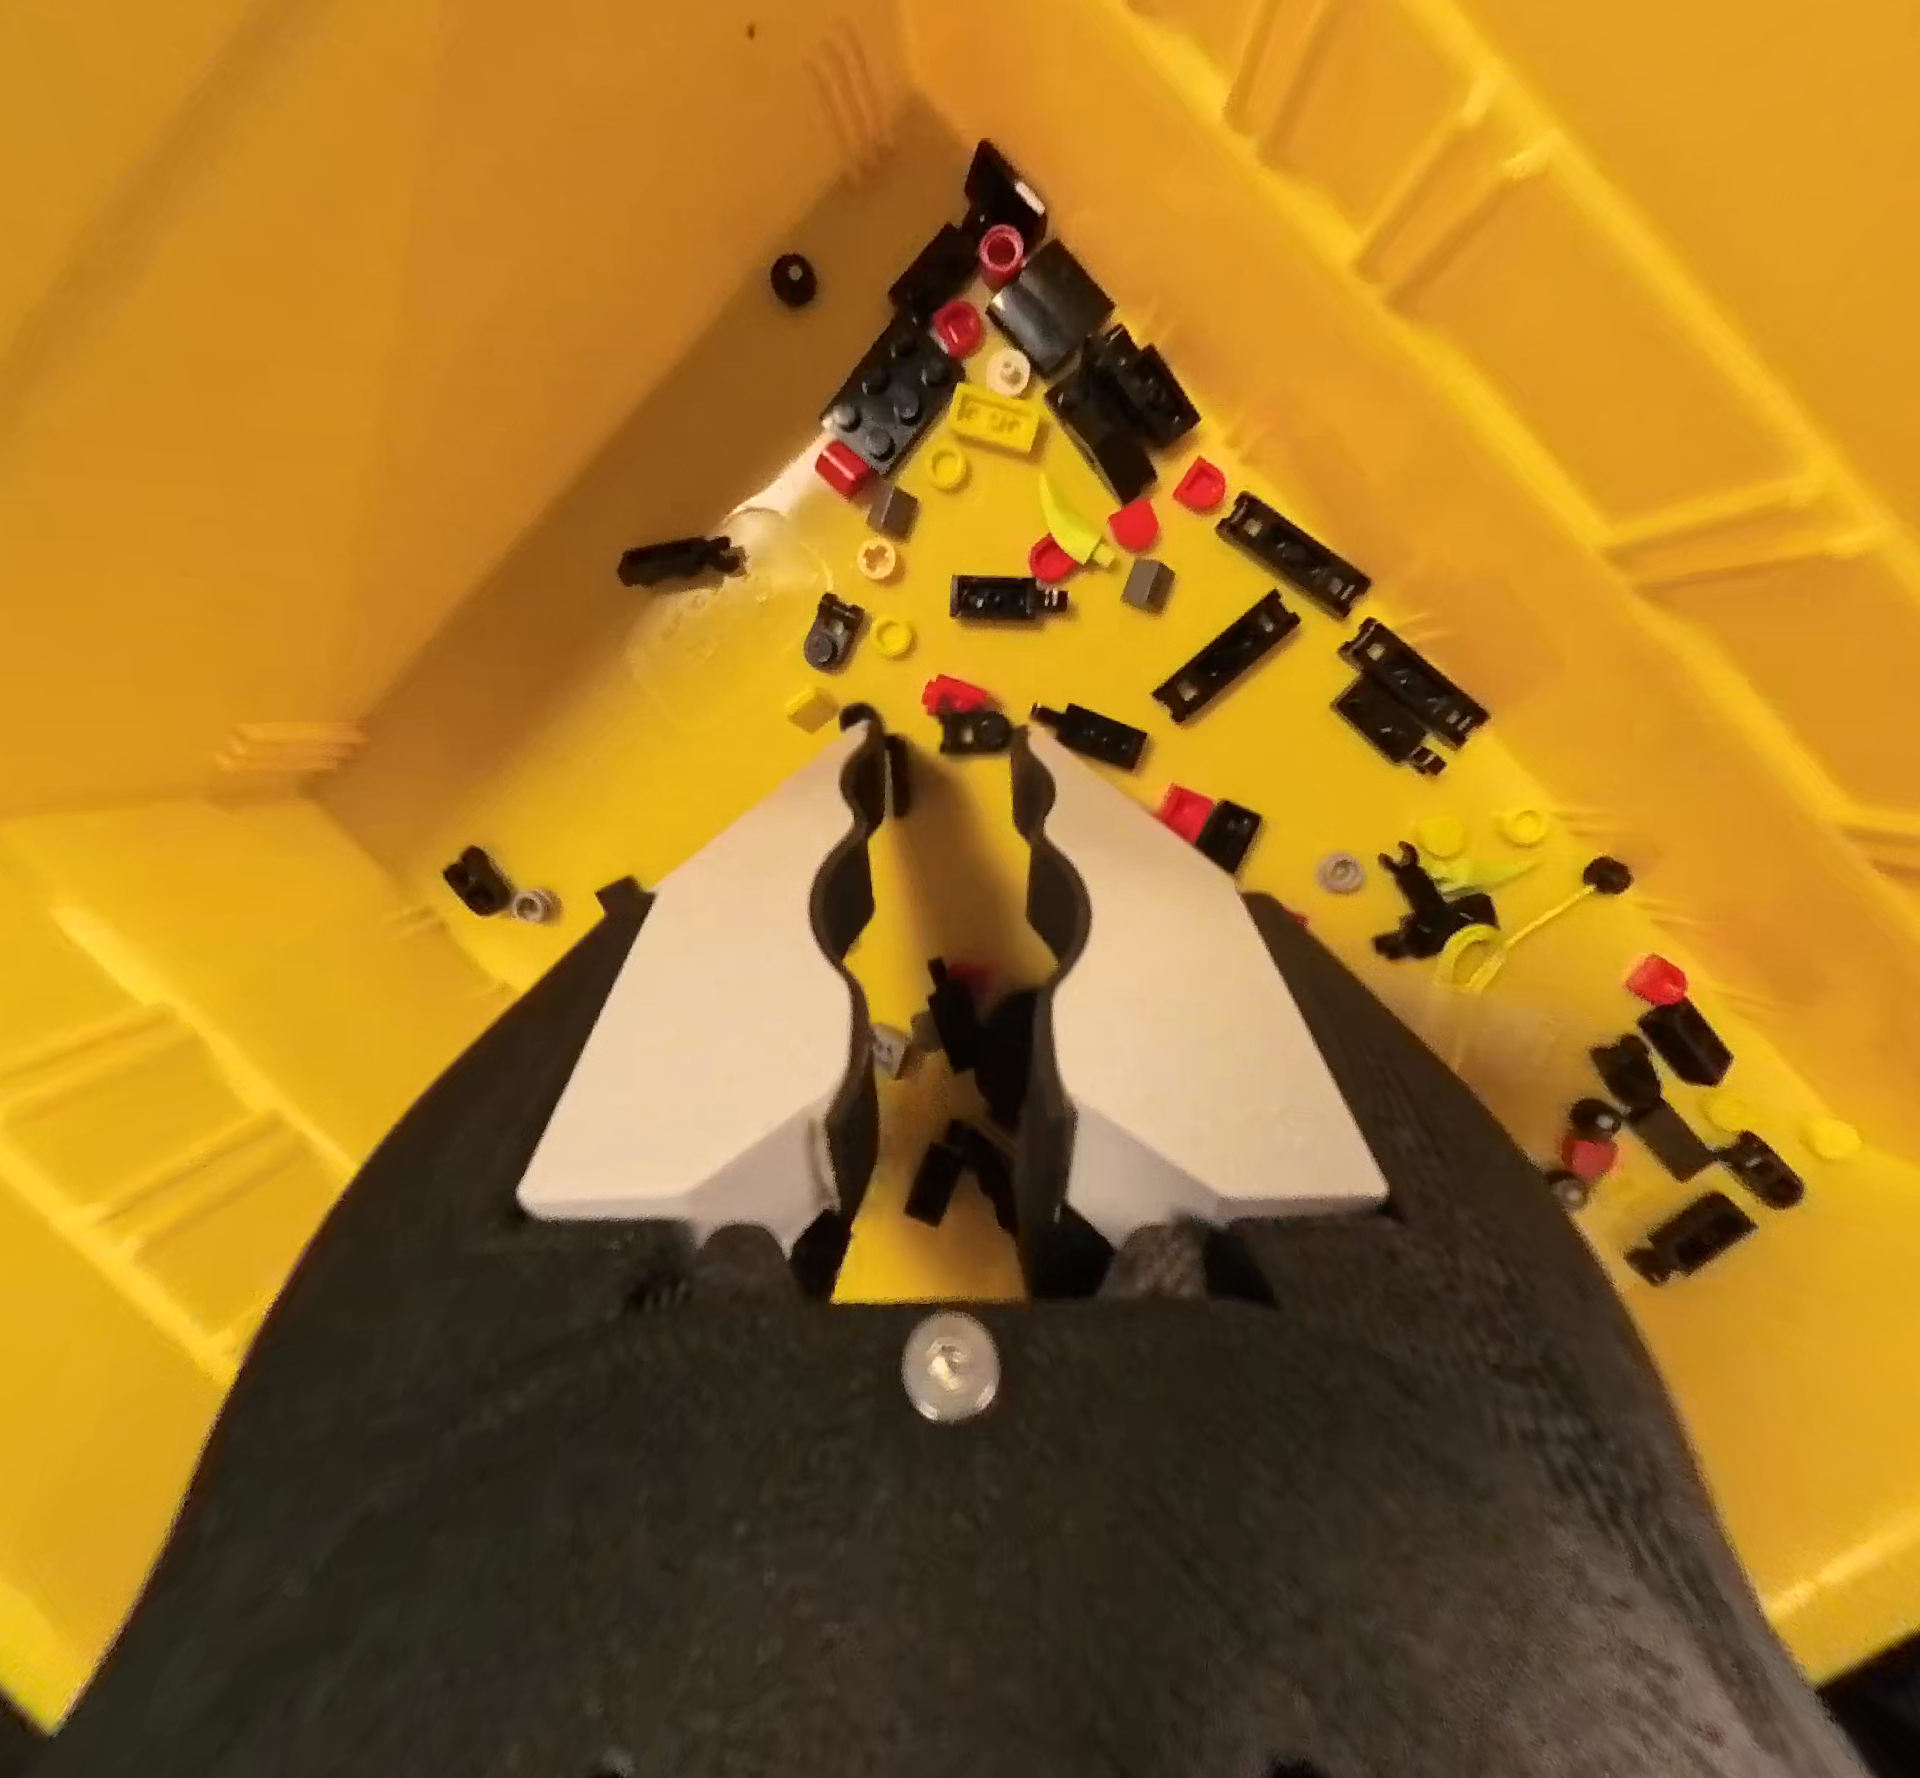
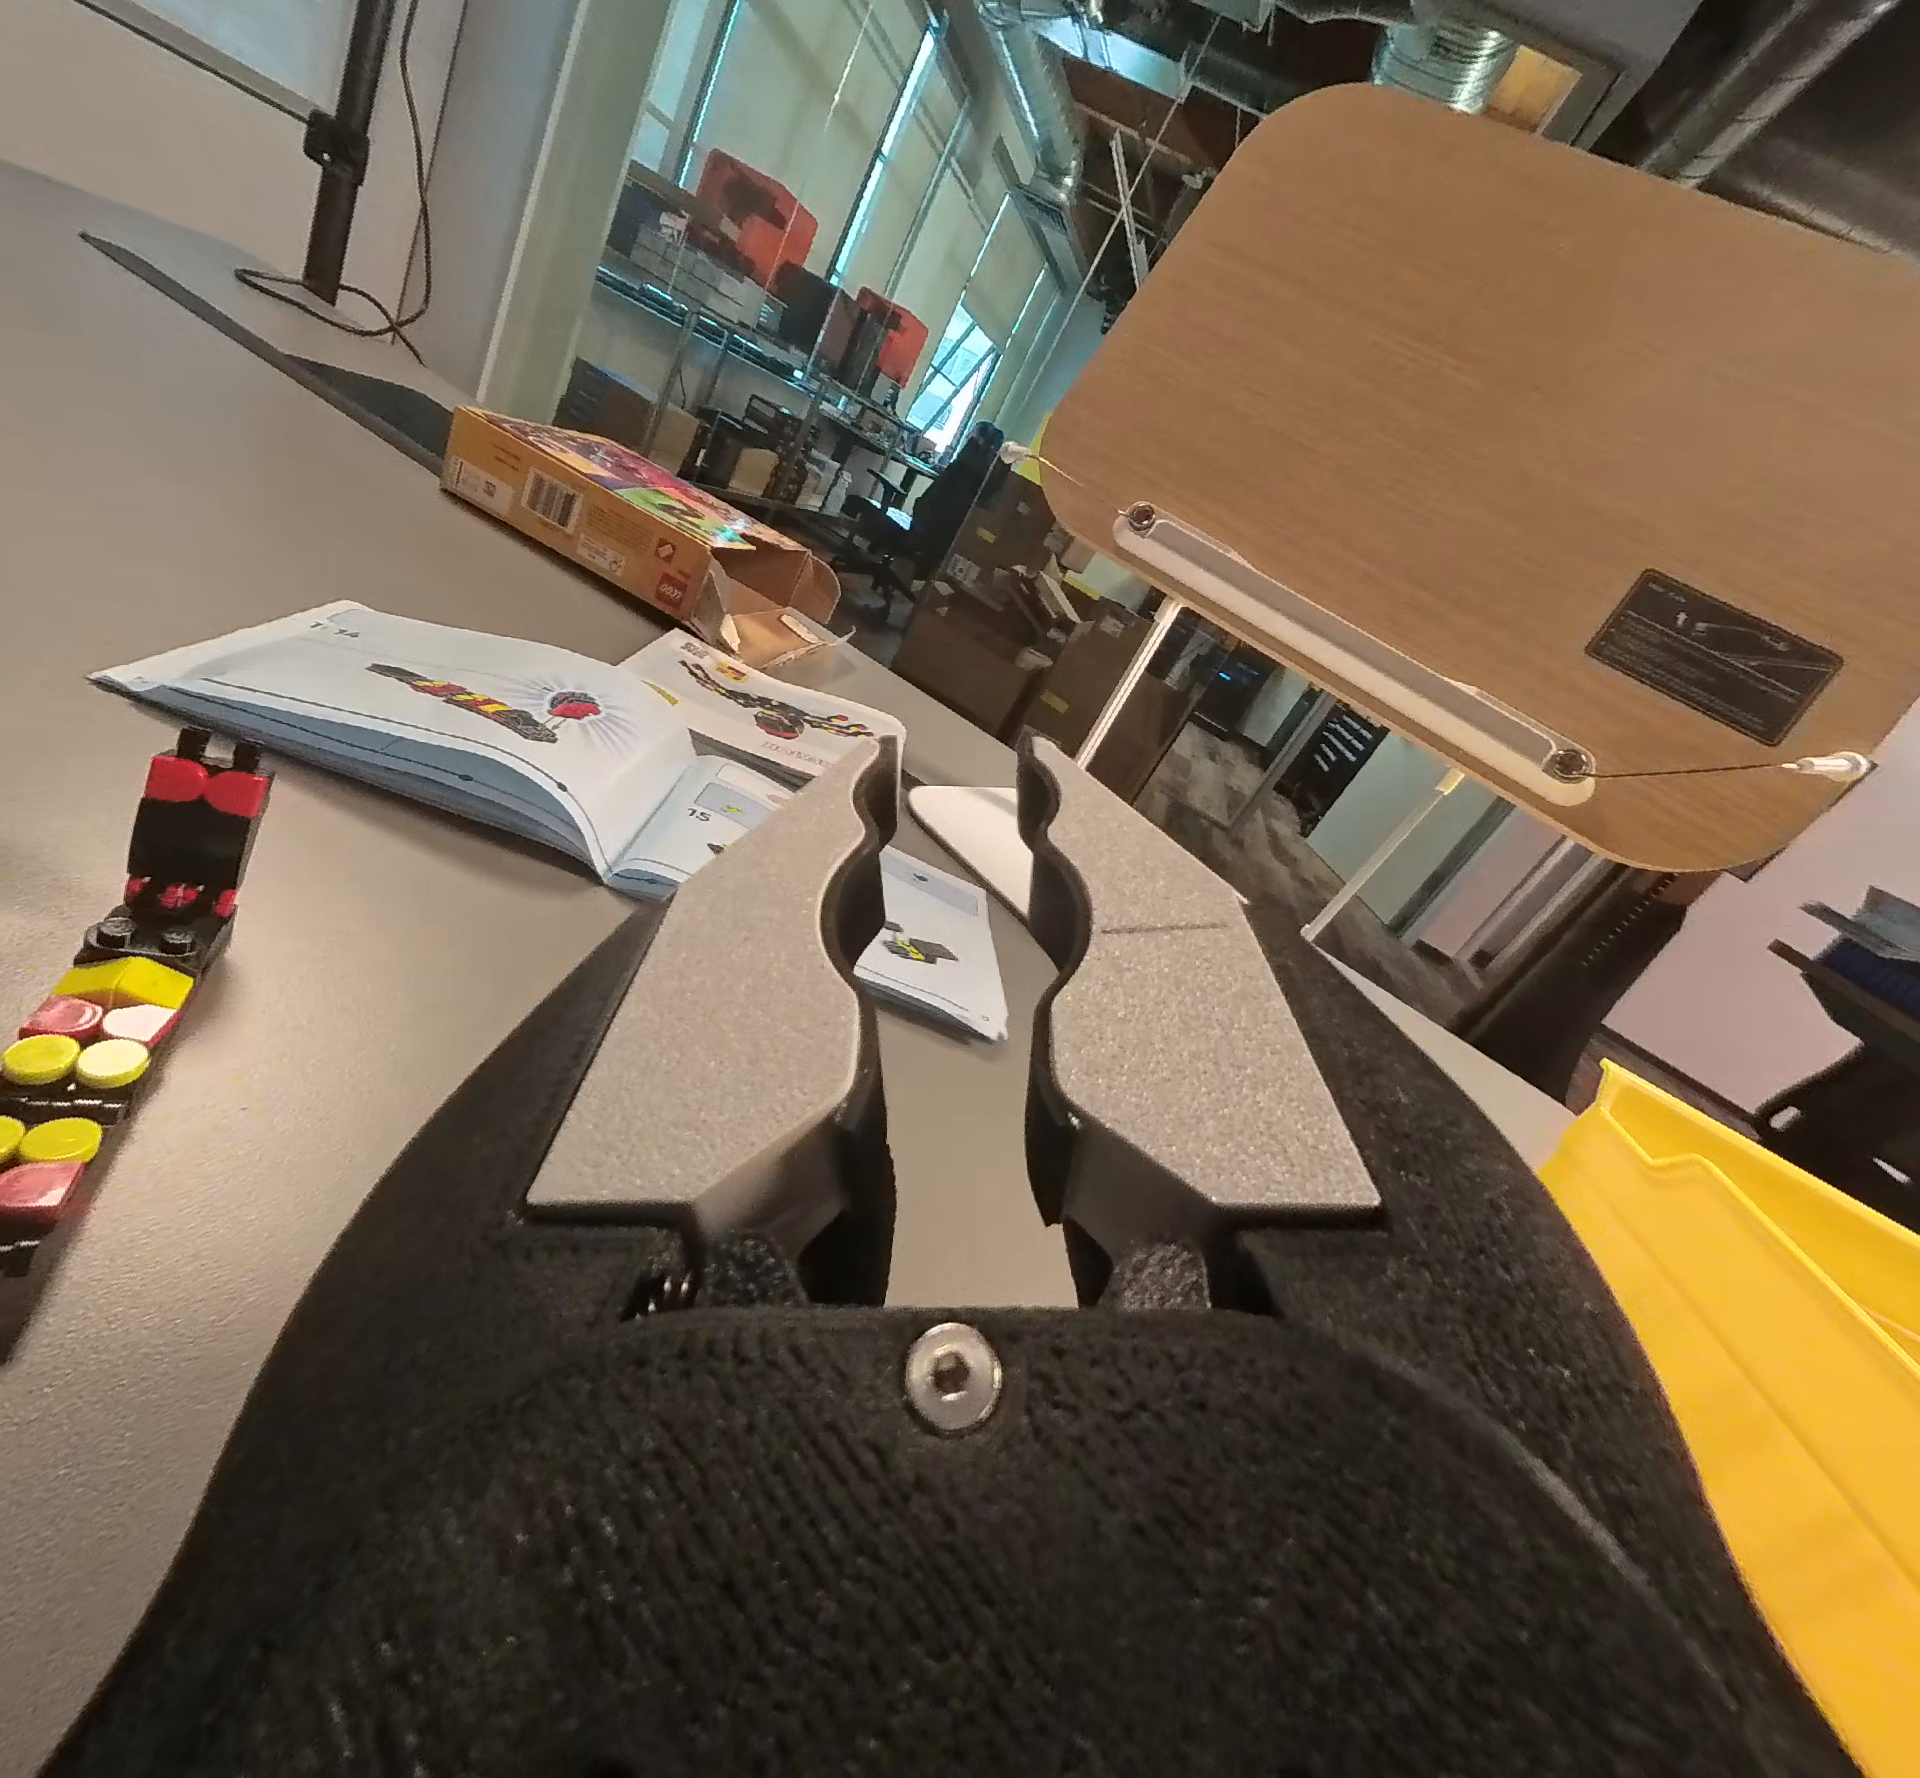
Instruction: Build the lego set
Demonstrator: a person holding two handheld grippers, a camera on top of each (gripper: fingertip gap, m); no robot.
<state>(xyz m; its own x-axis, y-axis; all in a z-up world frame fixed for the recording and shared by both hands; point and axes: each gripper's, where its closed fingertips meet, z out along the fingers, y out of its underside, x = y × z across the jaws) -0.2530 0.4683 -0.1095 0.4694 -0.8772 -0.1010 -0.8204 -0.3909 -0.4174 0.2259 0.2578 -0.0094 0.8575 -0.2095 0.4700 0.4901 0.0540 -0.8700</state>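
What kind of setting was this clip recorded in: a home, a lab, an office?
Most likely an office or lab workspace. The right wrist view shows exposed ceiling ducts, wire storage shelving past glass partitions and an office chair. The work itself is on a grey table with an open instruction booklet.

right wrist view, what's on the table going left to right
partly built lego model → open instruction booklet → lego box → right gripper, jaws apart and empty → yellow bin at the far right
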